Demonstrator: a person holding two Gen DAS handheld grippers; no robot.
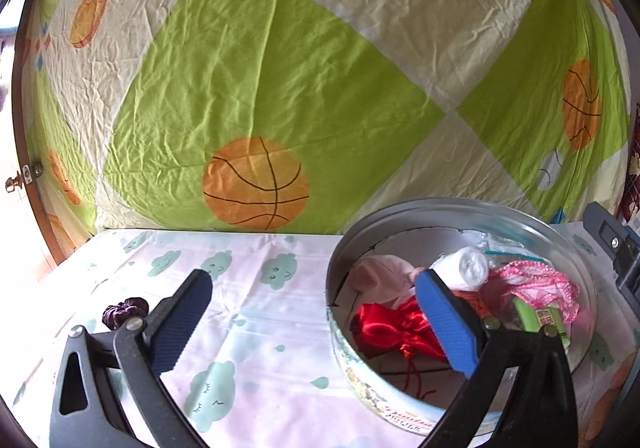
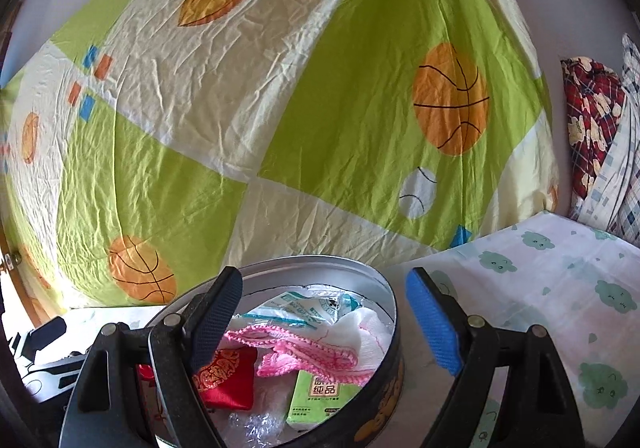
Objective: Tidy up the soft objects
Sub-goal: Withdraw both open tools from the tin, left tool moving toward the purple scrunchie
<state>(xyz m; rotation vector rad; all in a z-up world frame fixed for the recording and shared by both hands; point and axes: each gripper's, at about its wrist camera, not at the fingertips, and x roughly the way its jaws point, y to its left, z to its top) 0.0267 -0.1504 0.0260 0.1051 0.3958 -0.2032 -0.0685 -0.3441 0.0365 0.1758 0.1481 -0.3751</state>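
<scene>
A round metal tin (image 1: 576,248) stands on the table at the right of the left wrist view. It holds a red satin pouch (image 1: 394,328), a pink cloth (image 1: 380,272), a white rolled cloth (image 1: 468,266), a pink knitted piece (image 1: 536,284) and a green tissue pack (image 1: 540,322). A dark purple scrunchie (image 1: 124,310) lies on the table at the left. My left gripper (image 1: 316,296) is open and empty, its blue finger over the tin. My right gripper (image 2: 324,314) is open and empty, straddling the tin's (image 2: 320,264) right rim above the pink knitted piece (image 2: 304,352) and green pack (image 2: 324,396).
The table has a white cloth with green clouds (image 1: 248,308). A green and cream sheet with basketballs (image 1: 256,88) hangs behind as a backdrop. Plaid fabrics (image 2: 596,136) hang at the far right of the right wrist view. A wooden frame (image 1: 24,168) runs along the left.
</scene>
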